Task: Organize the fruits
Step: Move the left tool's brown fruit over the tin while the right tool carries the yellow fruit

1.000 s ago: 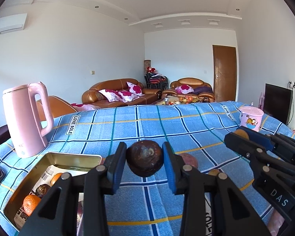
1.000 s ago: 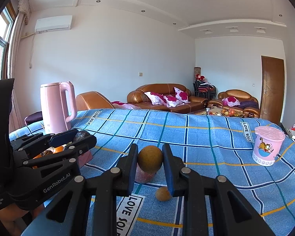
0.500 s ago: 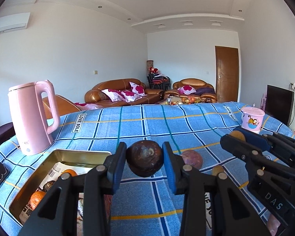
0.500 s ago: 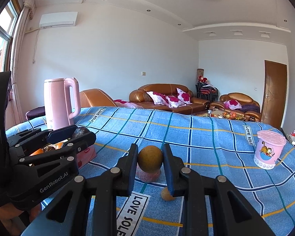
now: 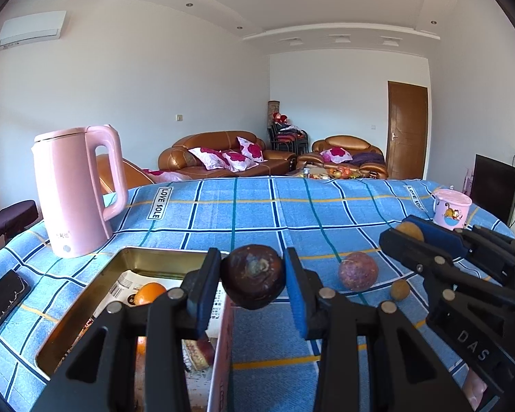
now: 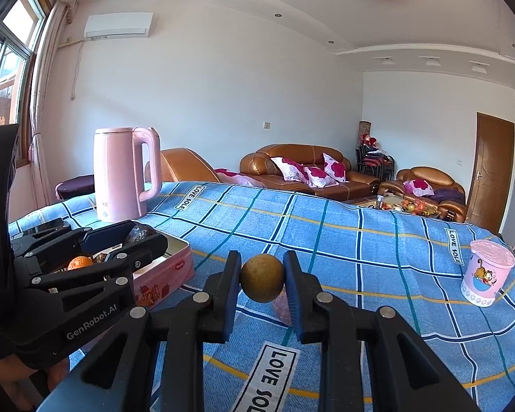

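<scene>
My left gripper [image 5: 253, 276] is shut on a dark brown round fruit [image 5: 253, 276], held just above the near right wall of a pink tin box [image 5: 147, 264]. An orange [image 5: 149, 292] and other fruit lie inside the box on printed paper. My right gripper [image 6: 262, 277] is shut on a small tan round fruit [image 6: 262, 277] above the blue checked cloth. A reddish purple fruit [image 5: 357, 271] and a small tan fruit [image 5: 400, 289] rest on the cloth between the two grippers. From the right wrist view the left gripper [image 6: 139, 237] hangs over the box [image 6: 175, 267].
A pink kettle [image 5: 79, 189] stands behind the box on the left. A dark phone [image 5: 3, 302] lies at the left table edge. A pink cartoon cup [image 6: 487, 276] stands at the far right. Sofas, a door and a dark screen lie beyond the table.
Both grippers have shifted left with their fruits still gripped. The left one now sits over the tin box's near wall, and the kettle and box have slid rightward in both views.
</scene>
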